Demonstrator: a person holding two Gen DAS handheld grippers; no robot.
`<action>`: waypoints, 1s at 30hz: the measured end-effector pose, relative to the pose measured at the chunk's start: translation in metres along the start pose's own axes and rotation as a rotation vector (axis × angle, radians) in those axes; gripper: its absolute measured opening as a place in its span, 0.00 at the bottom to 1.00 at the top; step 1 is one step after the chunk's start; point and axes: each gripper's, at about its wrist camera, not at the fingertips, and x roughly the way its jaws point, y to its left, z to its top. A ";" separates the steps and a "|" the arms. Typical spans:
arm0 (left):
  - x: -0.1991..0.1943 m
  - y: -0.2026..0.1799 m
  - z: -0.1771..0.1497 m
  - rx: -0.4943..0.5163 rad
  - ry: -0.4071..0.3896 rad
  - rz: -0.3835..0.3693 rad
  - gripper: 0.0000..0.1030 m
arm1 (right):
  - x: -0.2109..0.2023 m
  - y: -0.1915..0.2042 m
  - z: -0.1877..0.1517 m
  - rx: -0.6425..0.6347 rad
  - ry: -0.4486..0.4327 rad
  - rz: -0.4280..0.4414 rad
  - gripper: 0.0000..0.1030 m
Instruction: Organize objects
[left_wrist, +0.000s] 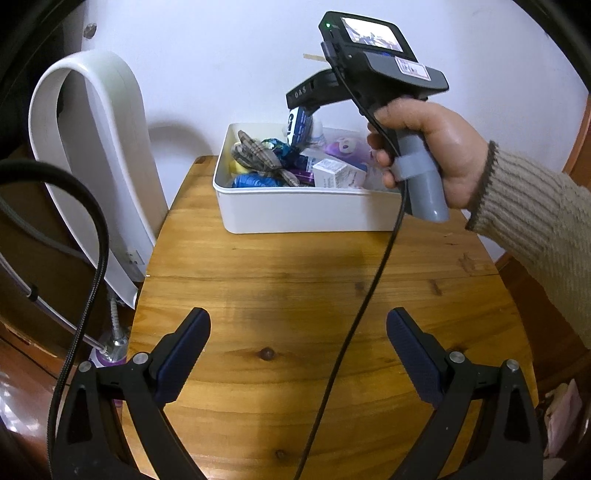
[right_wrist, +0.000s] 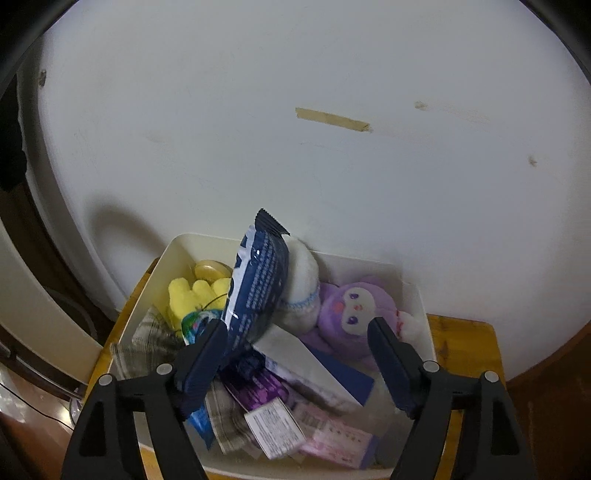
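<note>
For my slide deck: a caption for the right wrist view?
Open right claw over a white bin of toys, beside a blue packet.

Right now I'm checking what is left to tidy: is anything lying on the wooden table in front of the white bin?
No, the wooden table in front of the white bin is bare.

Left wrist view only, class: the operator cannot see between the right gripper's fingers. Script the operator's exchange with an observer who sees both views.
Operator: Are the right fingers closed on the blue packet?
Observer: No. The right gripper is open; the blue packet only leans against one finger.
Operator: What is behind the packet?
Observer: A white plush, beside the purple plush.
Operator: What lies behind the bin's near wall?
Observer: A pink box, low inside the white bin.
</note>
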 end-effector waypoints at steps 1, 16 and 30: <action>-0.002 -0.002 0.000 0.004 -0.001 0.001 0.94 | -0.006 -0.002 -0.002 -0.003 -0.002 -0.004 0.77; -0.046 -0.025 -0.009 0.040 -0.041 -0.014 0.94 | -0.057 -0.039 -0.053 0.065 0.022 -0.037 0.77; -0.081 -0.055 -0.024 0.087 -0.053 -0.044 0.94 | -0.120 -0.107 -0.138 0.227 0.108 -0.022 0.77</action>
